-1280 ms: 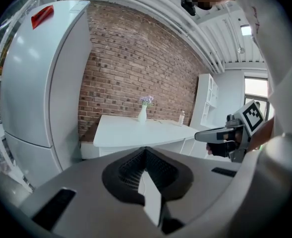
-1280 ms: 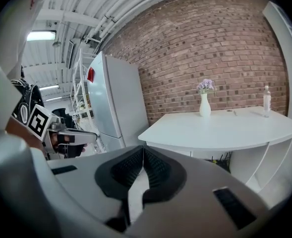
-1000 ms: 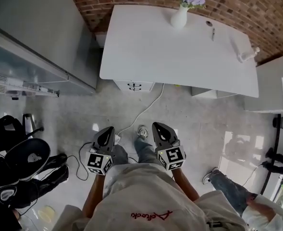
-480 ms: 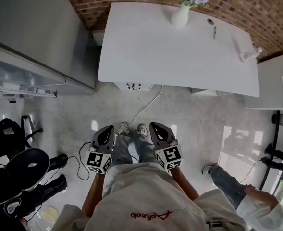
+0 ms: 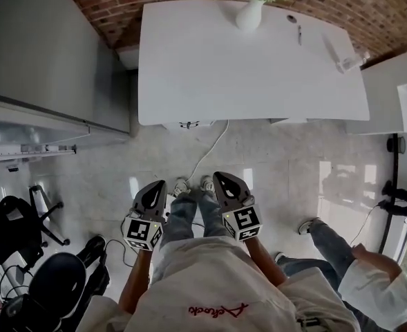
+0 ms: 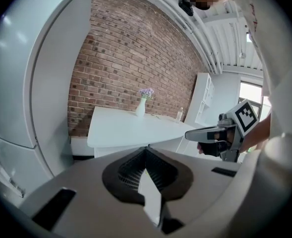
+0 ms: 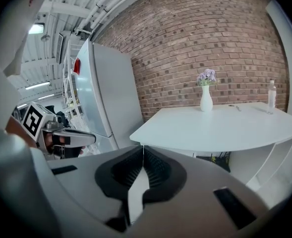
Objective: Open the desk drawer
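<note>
The white desk (image 5: 258,68) stands against a brick wall. Its drawer front (image 5: 189,124), with small dark handles, shows just under the near edge and is closed. My left gripper (image 5: 156,185) and right gripper (image 5: 224,178) are held side by side over the floor, well short of the desk and pointing toward it. In the left gripper view, the left gripper (image 6: 146,148) is shut on nothing, with the desk (image 6: 136,125) ahead. The right gripper (image 7: 143,147) is shut and empty too, facing the desk (image 7: 220,128).
A white vase of purple flowers (image 5: 250,12), a pen (image 5: 298,33) and a bottle (image 5: 348,62) lie on the desk. A white cable (image 5: 210,151) runs across the floor. A grey fridge (image 5: 44,47) is left, office chairs (image 5: 23,234) lower left, another person (image 5: 355,275) lower right.
The person has stepped toward the desk, so both grippers are closer to it and the desk sits nearer in view. Both pairs of jaws stay shut.
</note>
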Tool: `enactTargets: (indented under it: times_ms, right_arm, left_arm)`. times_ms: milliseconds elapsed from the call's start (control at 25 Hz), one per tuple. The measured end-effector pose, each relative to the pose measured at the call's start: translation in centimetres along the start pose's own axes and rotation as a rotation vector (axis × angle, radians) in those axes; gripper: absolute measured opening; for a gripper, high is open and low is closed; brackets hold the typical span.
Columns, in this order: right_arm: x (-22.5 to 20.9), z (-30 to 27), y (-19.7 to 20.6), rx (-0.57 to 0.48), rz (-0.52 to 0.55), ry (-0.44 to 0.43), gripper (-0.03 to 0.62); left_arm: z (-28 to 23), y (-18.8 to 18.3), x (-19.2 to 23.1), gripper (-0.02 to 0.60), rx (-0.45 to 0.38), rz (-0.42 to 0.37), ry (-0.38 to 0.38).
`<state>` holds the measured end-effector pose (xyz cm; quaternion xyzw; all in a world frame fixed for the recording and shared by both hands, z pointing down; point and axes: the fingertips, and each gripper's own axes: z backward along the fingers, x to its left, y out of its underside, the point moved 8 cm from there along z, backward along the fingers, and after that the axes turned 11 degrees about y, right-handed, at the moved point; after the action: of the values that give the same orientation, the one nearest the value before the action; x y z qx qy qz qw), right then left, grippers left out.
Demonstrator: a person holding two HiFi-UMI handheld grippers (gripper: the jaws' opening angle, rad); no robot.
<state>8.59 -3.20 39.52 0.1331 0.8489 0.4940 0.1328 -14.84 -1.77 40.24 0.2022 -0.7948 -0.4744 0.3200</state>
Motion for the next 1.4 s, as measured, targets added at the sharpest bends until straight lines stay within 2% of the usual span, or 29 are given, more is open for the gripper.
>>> enactTargets:
  times_ms: [240,440,1120,1400]
  right_arm:
    - [0.8,-0.3,1.1,0.036,-0.013,0.026,0.018]
    - [1.2,-1.1,3.2,0.074,-0.014,0.018,0.018]
    - [0.3,-1.8,14.6,0.262,-0.013,-0.025,0.018]
    - [0.1,-2.6,17.6,0.290,-0.045,-0.025,0.018]
  left_arm:
    - [-0.1,1.1,1.0,0.012,0.030,0.006,0.032]
    - [0.0,2.6,1.3,0.012,0.032,0.018,0.021]
    - [-1.8,11.2,-0.9,0.012,0.060,0.100,-0.009]
    - [-2.3,13.8,-0.3,0.012,0.073,0.120,-0.038]
